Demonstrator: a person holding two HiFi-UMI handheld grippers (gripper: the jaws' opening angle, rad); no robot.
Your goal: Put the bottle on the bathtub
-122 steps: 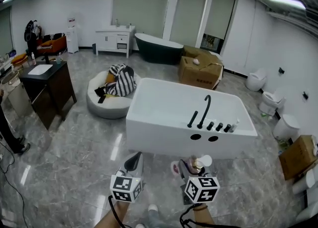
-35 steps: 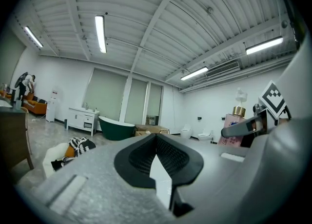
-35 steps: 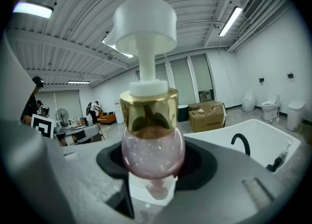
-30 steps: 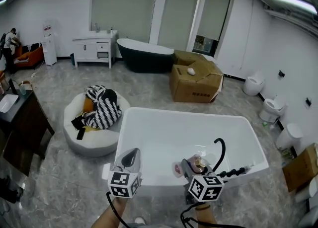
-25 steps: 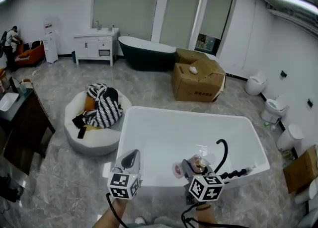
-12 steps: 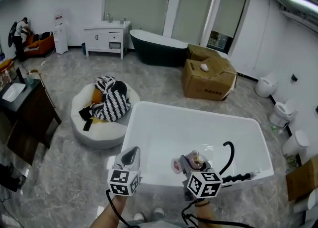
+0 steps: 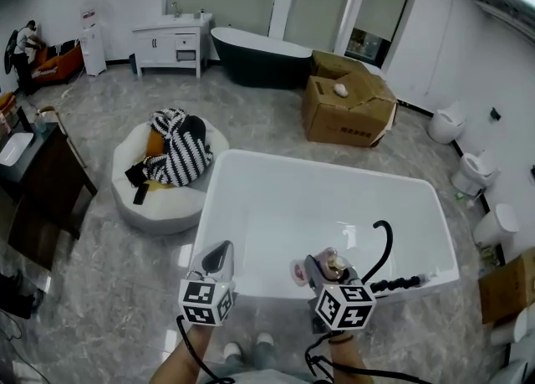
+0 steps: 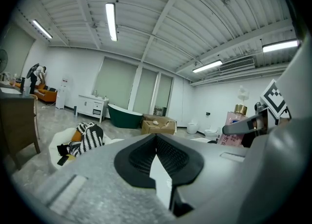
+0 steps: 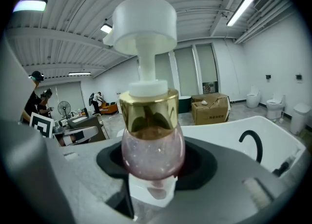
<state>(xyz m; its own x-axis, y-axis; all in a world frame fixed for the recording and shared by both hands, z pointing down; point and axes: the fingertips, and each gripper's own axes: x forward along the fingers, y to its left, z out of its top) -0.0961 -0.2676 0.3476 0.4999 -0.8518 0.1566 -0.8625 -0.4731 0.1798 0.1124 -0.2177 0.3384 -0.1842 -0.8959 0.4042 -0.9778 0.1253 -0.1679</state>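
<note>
The right gripper (image 7: 323, 271) has its jaws set wide around the round pink belly of a pump bottle (image 9: 151, 146), gripping just below the gold collar. The white pump head stands upright above. The left gripper (image 7: 219, 258) has its jaws together with nothing between them.

The bottle is not on the tub yet. It hangs over the near edge of the white rectangular bathtub (image 7: 251, 284), just left of the black arched faucet (image 7: 381, 245) and its row of black knobs (image 7: 399, 283).

The step in hand looks like the final lowering. The near ledge beside the faucet seems the broadest flat place, so that is likely the best target. Keep the bottle plumb and bring its base down flat, well back from the inner lip. Part the jaws only once it bears its own weight, since a tall pump on a rounded body may tip. Draw the gripper back towards the near side, clear of the spout.

The left gripper view shows a blue mark on the bottle's pink label, and the cardboard box (image 7: 349, 110) bears dark print. Both are too small to read.
</note>
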